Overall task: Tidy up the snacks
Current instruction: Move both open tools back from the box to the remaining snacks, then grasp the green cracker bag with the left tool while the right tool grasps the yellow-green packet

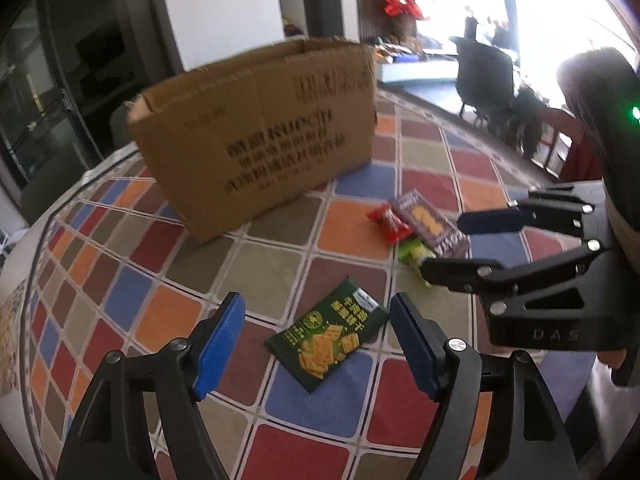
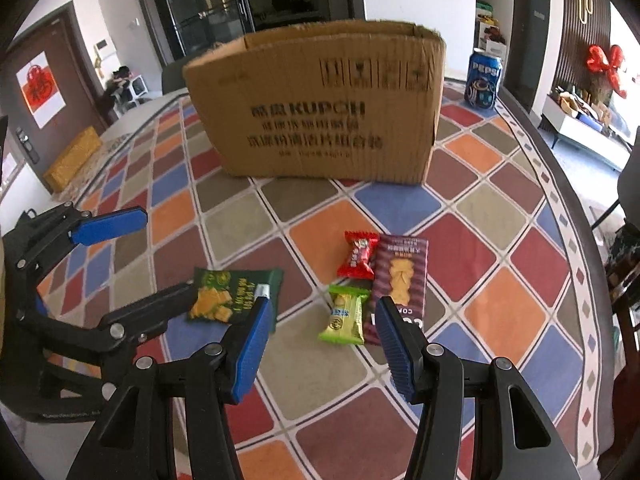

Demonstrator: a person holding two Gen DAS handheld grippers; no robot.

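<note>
Here I hold both tongs, left (image 1: 318, 344) and right (image 2: 322, 340), spread empty above the snacks, framing the dark green packet (image 1: 328, 340) for boxing in the carton (image 2: 320, 104).

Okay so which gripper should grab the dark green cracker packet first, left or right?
Left, probably. The left gripper is open with the dark green cracker packet lying right between its fingers. The right gripper is open over the light green snack instead.

You can't see inside the box (image 2: 320, 104), its print is blurred, & the right gripper (image 1: 444, 246) hides pt of the green snack (image 1: 414, 254).
</note>
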